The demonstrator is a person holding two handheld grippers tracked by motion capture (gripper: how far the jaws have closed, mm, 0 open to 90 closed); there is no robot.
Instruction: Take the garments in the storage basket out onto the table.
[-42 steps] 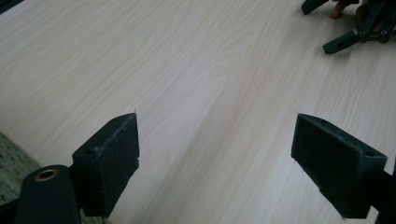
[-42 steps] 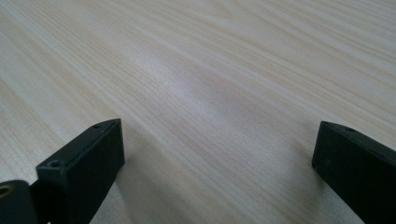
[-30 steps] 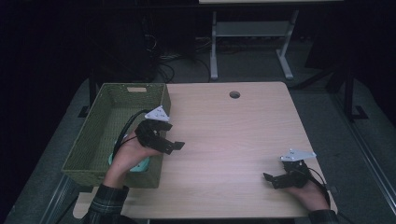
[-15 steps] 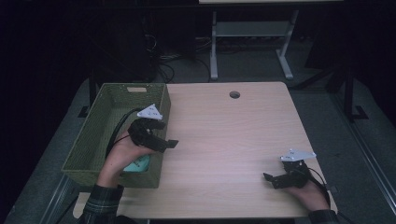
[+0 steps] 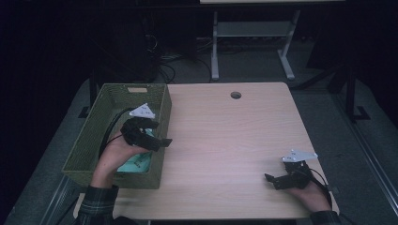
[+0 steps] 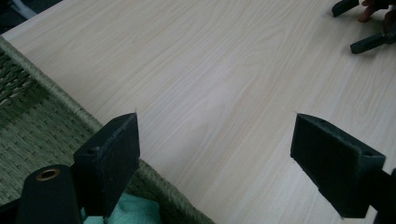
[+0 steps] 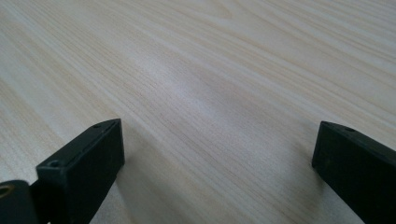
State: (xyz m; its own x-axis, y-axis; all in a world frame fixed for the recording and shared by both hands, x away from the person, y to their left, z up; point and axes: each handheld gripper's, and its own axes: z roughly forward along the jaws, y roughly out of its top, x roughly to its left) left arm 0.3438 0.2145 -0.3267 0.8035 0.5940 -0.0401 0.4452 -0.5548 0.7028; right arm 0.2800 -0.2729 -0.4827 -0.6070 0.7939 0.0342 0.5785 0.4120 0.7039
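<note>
A crumpled teal cloth (image 5: 136, 161) lies at the near end of a woven olive-green basket (image 5: 91, 140), soft and rumpled against the tight, ribbed weave of the walls. In the left gripper view a corner of the same cloth (image 6: 135, 212) shows low down, just inside the basket's rope-like rim (image 6: 56, 93), which runs on a slant across the picture.

The left hand-held gripper (image 5: 157, 138) hangs over the basket's right wall, above the cloth, its two black jaws pointing out toward the bare wood. The jaws stand wide apart with nothing between them; their inner faces are flat rectangular pads (image 6: 114, 154) of matt, faintly fuzzy black material. A pale grey three-cornered plate sits on top of it, and a black cable curves back from it into the basket. The person's left hand (image 5: 112, 152) grips it from behind, a plaid sleeve at the wrist.

The basket is rectangular, with a small tan label on its far wall, and sits at the left edge of the worktop (image 5: 234, 140), overhanging it. The worktop is a pale, smooth wood laminate with fine straight grain and a round cable hole (image 5: 235, 95) near its far edge.

The right hand-held gripper (image 5: 274, 180) rests low near the worktop's near right corner, well apart from the basket, its blocky black jaws also spread wide and empty over bare wood.
</note>
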